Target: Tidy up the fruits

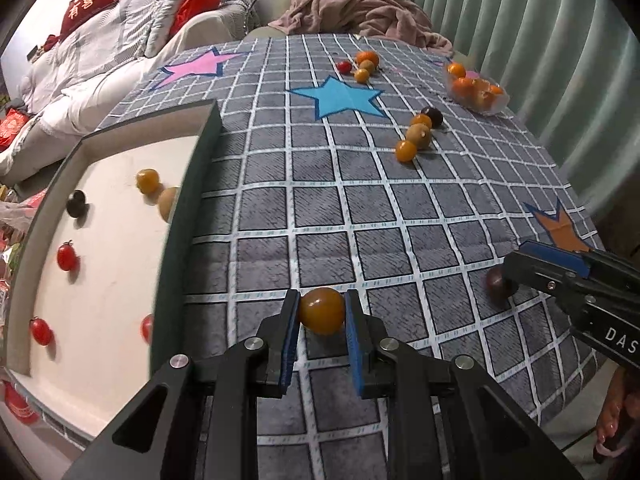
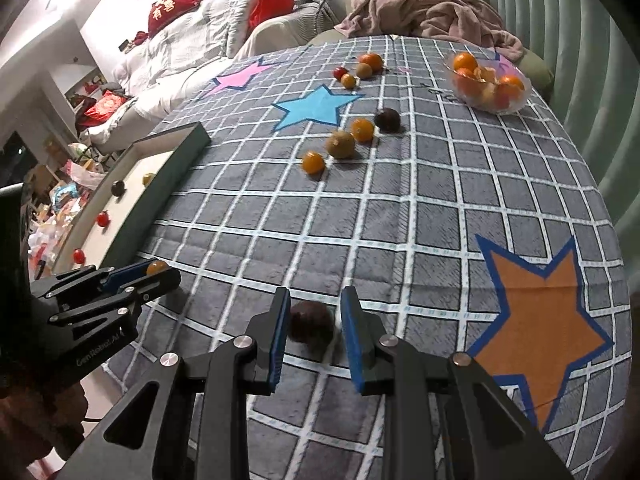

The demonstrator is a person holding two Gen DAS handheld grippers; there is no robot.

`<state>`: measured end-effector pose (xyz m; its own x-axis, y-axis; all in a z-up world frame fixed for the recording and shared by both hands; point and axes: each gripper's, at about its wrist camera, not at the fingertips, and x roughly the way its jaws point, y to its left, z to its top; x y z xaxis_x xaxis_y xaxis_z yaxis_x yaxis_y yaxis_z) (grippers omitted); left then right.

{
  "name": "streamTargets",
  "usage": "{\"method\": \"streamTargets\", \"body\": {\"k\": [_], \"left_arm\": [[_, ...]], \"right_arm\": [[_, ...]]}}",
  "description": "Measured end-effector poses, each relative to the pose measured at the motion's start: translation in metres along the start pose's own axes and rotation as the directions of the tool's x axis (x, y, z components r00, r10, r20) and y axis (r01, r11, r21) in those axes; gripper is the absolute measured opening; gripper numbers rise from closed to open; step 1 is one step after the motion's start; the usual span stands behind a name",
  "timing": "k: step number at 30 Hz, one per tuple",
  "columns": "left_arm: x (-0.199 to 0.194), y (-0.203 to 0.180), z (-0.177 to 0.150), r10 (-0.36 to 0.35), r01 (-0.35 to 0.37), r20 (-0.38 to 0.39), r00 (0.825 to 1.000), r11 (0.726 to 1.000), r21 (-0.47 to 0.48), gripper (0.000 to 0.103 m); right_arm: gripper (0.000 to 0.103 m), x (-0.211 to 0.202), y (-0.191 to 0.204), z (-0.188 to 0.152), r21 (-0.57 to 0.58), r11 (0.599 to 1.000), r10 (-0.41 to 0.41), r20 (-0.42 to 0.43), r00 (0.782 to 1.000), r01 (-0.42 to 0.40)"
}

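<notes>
While my left gripper (image 1: 322,312) has its blue pads pressed against both sides of a small orange fruit (image 1: 322,310), the grip looks thin: the pads touch only the widest part of a smooth, round skin. I judge it could pop forward out of the jaws if I squeeze harder, or roll free if I tilt on the way to the tray (image 1: 208,136), which lies just to my left with red, dark and yellow fruits already scattered on its white floor. Its dark wall stands between this fruit and that floor, so a low carry could knock the fruit loose against the rim.

My right gripper (image 2: 314,322) has its jaws apart, straddling a dark purple fruit (image 2: 311,325) that rests on the checked cloth (image 2: 400,208); the left pad is near it, the right pad stands clear. Closing off-centre could nudge it sideways so that it rolls across the cloth. More loose fruits (image 2: 340,144) sit farther up the table, and a clear bowl of oranges (image 2: 489,82) stands near the far edge, well apart from both grippers.
</notes>
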<state>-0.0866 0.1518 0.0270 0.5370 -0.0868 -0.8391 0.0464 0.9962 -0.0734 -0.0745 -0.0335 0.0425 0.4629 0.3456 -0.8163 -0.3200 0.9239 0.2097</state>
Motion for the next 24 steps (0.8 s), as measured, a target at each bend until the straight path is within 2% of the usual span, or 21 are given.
{"method": "streamTargets", "body": {"k": [4,6,7,9,16,19,24], "left_arm": [[-0.005,0.008,-0.002,0.002,-0.002,0.007,1.000,1.000,-0.017,0.023],[-0.005,0.011,-0.003,0.000,0.000,0.006,1.000,1.000,-0.027,0.023],[-0.005,0.012,-0.005,-0.001,0.001,0.005,1.000,1.000,-0.029,0.023],[-0.006,0.013,-0.007,0.000,0.001,0.004,1.000,1.000,-0.027,0.023],[-0.006,0.013,-0.012,0.000,0.000,0.002,1.000,1.000,-0.029,0.023],[-0.006,0.015,-0.013,0.003,-0.003,0.000,1.000,0.999,-0.033,0.023],[-0.005,0.018,-0.014,0.009,-0.009,-0.006,1.000,0.999,-0.036,0.023]], "right_arm": [[0.030,0.003,0.006,-0.003,-0.030,0.999,-0.018,0.005,1.000,0.018],[0.061,0.004,0.008,-0.005,-0.040,0.998,-0.043,0.008,0.999,0.043],[0.064,0.005,0.008,-0.006,-0.045,0.998,-0.046,0.006,0.999,0.046],[0.064,0.007,0.009,-0.010,-0.046,0.999,-0.016,0.005,1.000,0.016],[0.062,0.020,0.030,-0.012,-0.089,0.996,0.002,-0.024,1.000,-0.004],[0.057,0.027,0.041,-0.016,-0.111,0.994,0.007,-0.034,0.999,-0.011],[0.039,0.031,0.052,-0.014,-0.134,0.991,0.002,-0.036,0.999,-0.006]]}}
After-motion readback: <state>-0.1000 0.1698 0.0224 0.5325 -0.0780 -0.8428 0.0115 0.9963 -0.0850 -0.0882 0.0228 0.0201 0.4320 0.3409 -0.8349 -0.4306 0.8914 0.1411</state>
